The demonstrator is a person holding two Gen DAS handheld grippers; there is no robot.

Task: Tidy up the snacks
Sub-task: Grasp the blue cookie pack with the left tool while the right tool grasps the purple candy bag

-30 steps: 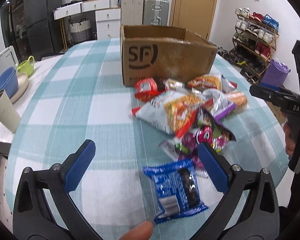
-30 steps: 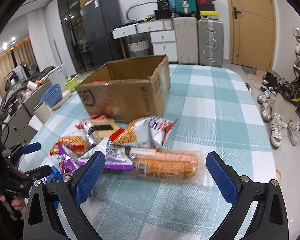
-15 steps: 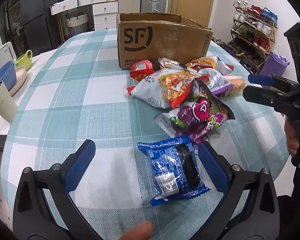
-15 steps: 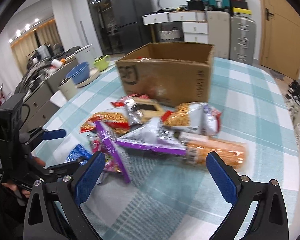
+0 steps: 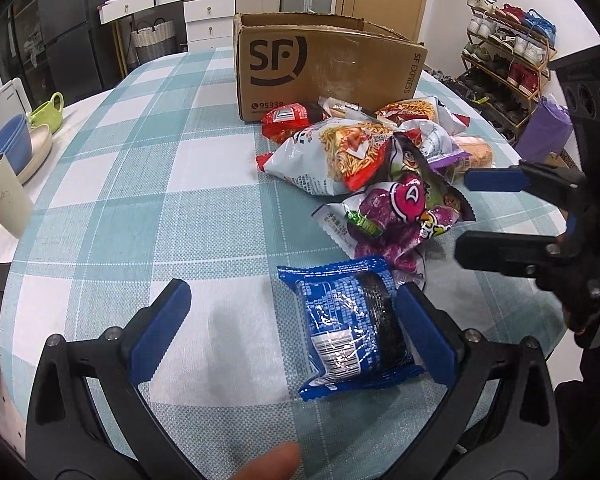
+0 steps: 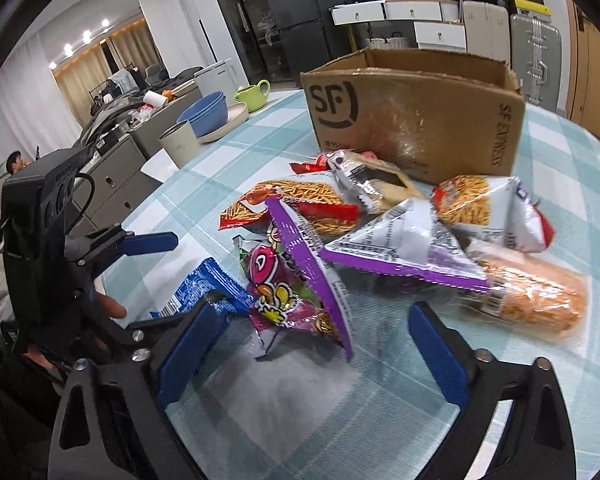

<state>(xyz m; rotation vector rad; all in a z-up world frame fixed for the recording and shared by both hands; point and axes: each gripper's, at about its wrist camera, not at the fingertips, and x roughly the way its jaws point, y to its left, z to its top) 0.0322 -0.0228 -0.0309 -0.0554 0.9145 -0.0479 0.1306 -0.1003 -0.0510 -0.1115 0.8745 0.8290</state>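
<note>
Two grippers at a heap of snack packets in front of the cardboard box

The left gripper (image 5: 292,316) stands spread over the worktop (image 5: 148,184), the blue biscuit packet (image 5: 352,320) lying just inside its right finger, whether touching cannot be told; the right gripper (image 6: 312,344) is closing, the purple candy bag (image 6: 296,280) between its fingers with no pad seen pressing it. Nearer the cardboard box (image 6: 416,124) the noodle bags (image 6: 488,208) and the orange roll (image 6: 528,300) overlap, a red packet (image 5: 290,116) is half buried against the box's front, the box's inside is hidden, and a fingertip (image 5: 272,462) is cut off at the frame's bottom edge
</note>
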